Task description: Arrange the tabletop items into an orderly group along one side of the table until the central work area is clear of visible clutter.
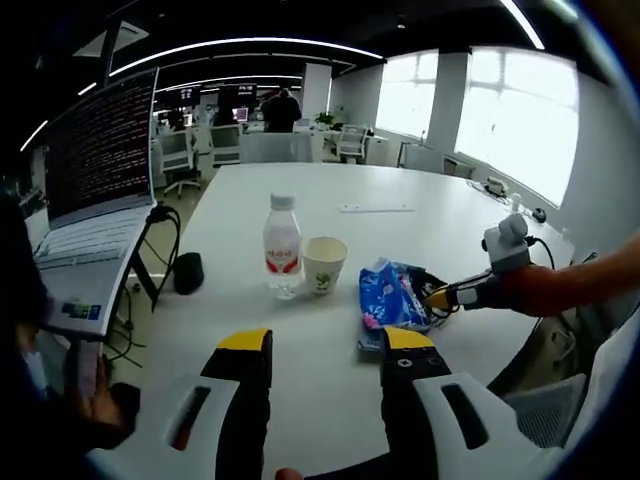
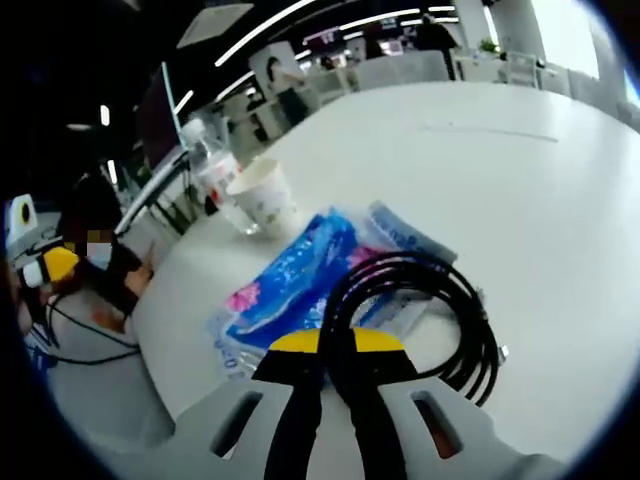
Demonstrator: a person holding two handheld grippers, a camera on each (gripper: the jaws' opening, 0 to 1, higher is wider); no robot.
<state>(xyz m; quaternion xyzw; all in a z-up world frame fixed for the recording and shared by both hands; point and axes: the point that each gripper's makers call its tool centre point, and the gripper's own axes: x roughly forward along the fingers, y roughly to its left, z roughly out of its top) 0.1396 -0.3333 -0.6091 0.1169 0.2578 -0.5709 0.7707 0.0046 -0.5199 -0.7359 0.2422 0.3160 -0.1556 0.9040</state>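
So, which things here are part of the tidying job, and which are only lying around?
Part of the job:
- bottle
- cup
- blue pack
- black cable, held in the right gripper
- left gripper, open

Lying around:
- laptop on its stand
- chairs in the background

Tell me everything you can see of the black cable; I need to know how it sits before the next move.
The black cable is a thin, glossy cord wound into a loose coil of several loops. It lies partly on the blue printed plastic packet and partly on the white table. The right tool is shut on the near side of the coil, its yellow-tipped jaws closed together over the strands. In the left gripper view the coil shows as a dark bundle at the packet's edge.
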